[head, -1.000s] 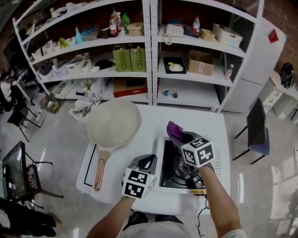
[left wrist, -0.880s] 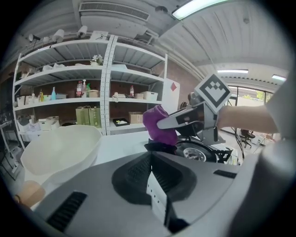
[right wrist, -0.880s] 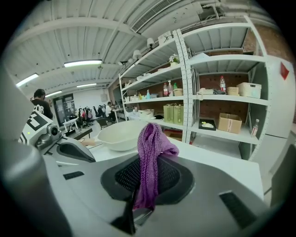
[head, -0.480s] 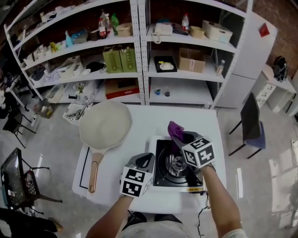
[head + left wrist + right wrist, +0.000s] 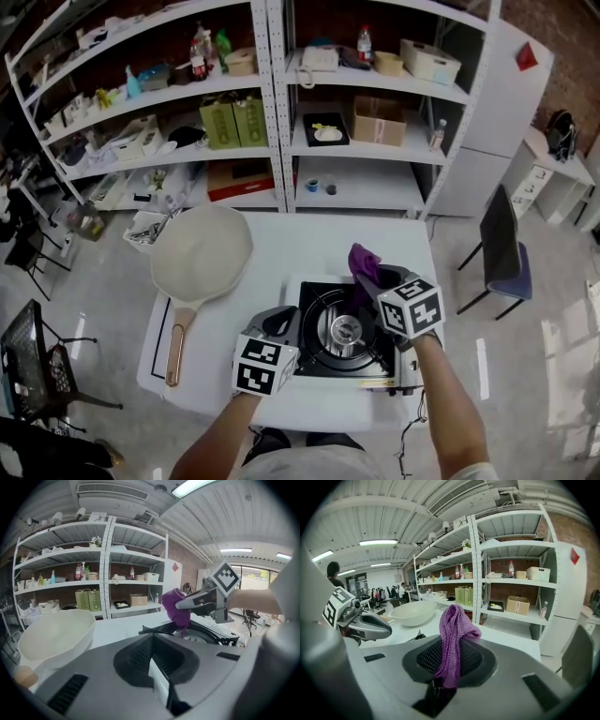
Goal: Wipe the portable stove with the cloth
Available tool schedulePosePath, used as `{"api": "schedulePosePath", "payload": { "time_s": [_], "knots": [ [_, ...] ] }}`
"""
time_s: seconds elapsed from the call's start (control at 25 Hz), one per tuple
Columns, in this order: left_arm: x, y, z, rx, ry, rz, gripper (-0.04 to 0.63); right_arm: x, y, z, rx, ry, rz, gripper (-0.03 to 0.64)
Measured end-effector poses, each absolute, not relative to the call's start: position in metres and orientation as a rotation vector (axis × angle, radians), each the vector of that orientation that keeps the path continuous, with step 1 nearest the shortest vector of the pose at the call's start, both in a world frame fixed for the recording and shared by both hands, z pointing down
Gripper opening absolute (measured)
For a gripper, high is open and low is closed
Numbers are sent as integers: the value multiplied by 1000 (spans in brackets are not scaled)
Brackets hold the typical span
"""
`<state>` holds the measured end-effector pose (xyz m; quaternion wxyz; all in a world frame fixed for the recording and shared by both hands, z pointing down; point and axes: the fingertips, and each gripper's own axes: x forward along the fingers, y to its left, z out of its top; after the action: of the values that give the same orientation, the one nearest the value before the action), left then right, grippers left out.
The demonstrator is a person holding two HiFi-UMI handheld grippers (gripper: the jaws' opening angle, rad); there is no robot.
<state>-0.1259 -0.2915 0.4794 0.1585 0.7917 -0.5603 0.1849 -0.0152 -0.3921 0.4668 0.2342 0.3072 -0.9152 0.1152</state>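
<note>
The portable stove (image 5: 323, 349), black-topped with a round burner, sits at the near right of the white table (image 5: 300, 242). My right gripper (image 5: 371, 283) is shut on a purple cloth (image 5: 363, 265), which it holds above the stove's far right part. In the right gripper view the cloth (image 5: 452, 627) stands up bunched from between the jaws of that gripper (image 5: 438, 689). My left gripper (image 5: 280, 323) hovers at the stove's front left edge, shut and with nothing in it. The left gripper view shows the cloth (image 5: 176, 607) hanging over the stove (image 5: 201, 633).
A large cream pan (image 5: 201, 253) with a copper handle (image 5: 175, 343) lies on the table's left half. White shelves (image 5: 281, 112) with boxes and bottles stand behind the table. A dark chair (image 5: 509, 258) is on the floor to the right.
The right gripper with the cloth has shifted toward the stove's far right side. The left gripper has stayed at the stove's front left. The head view has swung a little.
</note>
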Motion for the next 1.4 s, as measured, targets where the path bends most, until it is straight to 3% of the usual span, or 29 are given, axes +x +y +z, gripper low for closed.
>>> {"api": "schedulePosePath", "payload": {
  "time_s": [0.92, 1.4],
  "knots": [
    [-100, -300, 471, 2241, -1677, 534, 5, 50, -388, 411, 947, -2727, 433, 63],
    [-95, -296, 465, 2303, -1601, 528, 5, 52, -361, 459, 1006, -2603, 572, 63]
  ]
}}
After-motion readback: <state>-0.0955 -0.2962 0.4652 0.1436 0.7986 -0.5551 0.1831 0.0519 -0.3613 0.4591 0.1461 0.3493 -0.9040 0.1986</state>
